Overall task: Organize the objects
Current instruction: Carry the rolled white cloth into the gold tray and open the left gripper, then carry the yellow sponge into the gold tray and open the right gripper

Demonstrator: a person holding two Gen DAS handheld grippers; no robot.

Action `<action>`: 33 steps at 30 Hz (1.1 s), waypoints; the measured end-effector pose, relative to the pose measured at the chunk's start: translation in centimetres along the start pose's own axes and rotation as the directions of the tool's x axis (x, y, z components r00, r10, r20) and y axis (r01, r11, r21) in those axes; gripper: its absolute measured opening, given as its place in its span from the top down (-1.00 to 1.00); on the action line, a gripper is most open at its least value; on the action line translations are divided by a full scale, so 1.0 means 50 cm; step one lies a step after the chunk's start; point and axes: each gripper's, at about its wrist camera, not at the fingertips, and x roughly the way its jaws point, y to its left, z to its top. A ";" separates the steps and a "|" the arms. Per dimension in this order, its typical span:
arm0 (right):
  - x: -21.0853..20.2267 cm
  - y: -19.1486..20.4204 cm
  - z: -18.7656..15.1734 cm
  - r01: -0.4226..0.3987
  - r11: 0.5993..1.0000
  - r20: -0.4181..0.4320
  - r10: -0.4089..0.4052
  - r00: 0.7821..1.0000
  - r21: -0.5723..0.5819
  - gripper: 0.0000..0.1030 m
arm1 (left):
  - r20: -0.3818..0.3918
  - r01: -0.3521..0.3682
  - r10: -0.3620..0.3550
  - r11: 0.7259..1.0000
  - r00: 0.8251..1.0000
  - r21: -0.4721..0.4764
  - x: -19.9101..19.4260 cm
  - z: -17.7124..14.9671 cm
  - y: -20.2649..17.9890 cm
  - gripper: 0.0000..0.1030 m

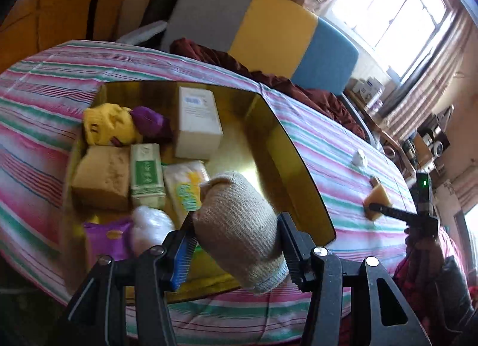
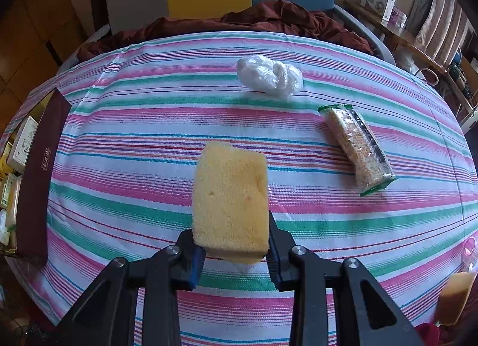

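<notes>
My left gripper (image 1: 236, 226) is shut on a beige knitted glove (image 1: 239, 226), which hangs over the near right part of an open gold-lined box (image 1: 269, 125). The box holds a white carton (image 1: 198, 122), a brown sponge (image 1: 103, 178), a green packet (image 1: 146, 174), a yellow knitted item (image 1: 109, 123) and several other packets. In the right wrist view my right gripper (image 2: 231, 235) is shut on a yellow sponge (image 2: 230, 196), held just above the striped cloth (image 2: 134, 125). The left wrist view also shows that sponge (image 1: 378, 195) far to the right.
A crumpled white plastic bag (image 2: 269, 74) and a green-ended snack packet (image 2: 358, 149) lie on the cloth beyond the right gripper. The box's maroon outer wall (image 2: 41, 173) stands at the left. Another sponge (image 2: 455, 298) sits at the lower right edge. Dark red bedding (image 2: 269, 17) lies behind.
</notes>
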 end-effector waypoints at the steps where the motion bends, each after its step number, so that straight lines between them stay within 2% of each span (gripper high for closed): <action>1: -0.001 0.000 0.000 -0.002 1.000 0.001 0.002 1.000 -0.001 0.35 | -0.011 0.008 -0.008 1.000 1.000 0.019 0.011 0.001 -0.014 -0.04; 5: 0.000 0.002 0.001 0.001 1.000 0.000 -0.001 1.000 -0.006 0.35 | -0.040 0.015 -0.012 0.997 0.999 0.079 0.058 0.015 -0.057 -0.04; 10: -0.006 0.004 0.000 -0.002 1.000 0.007 0.002 1.000 -0.002 0.35 | -0.091 -0.013 0.022 0.995 0.996 0.096 0.115 0.016 -0.070 -0.04; 15: 0.000 0.003 0.005 -0.001 1.000 0.004 0.001 1.000 -0.008 0.35 | -0.124 -0.049 0.063 0.992 0.990 0.118 0.140 0.002 -0.066 -0.06; 24: 0.001 0.004 0.005 -0.006 0.999 0.004 0.006 1.000 -0.033 0.35 | -0.108 -0.075 0.090 0.987 0.990 0.141 0.135 -0.001 -0.065 -0.17; 26: 0.003 0.003 0.006 -0.003 0.999 0.003 0.003 1.000 -0.033 0.35 | -0.097 -0.087 0.102 0.986 0.990 0.143 0.129 -0.002 -0.066 -0.33; 28: 0.003 0.003 0.005 0.001 0.999 0.004 -0.001 1.000 -0.034 0.35 | -0.077 -0.104 0.115 0.984 0.990 0.142 0.120 0.001 -0.064 -0.40; 33: 0.002 0.005 0.005 0.009 0.999 0.003 -0.009 1.000 -0.032 0.35 | -0.027 -0.124 0.129 0.982 0.991 0.145 0.091 0.006 -0.063 -0.40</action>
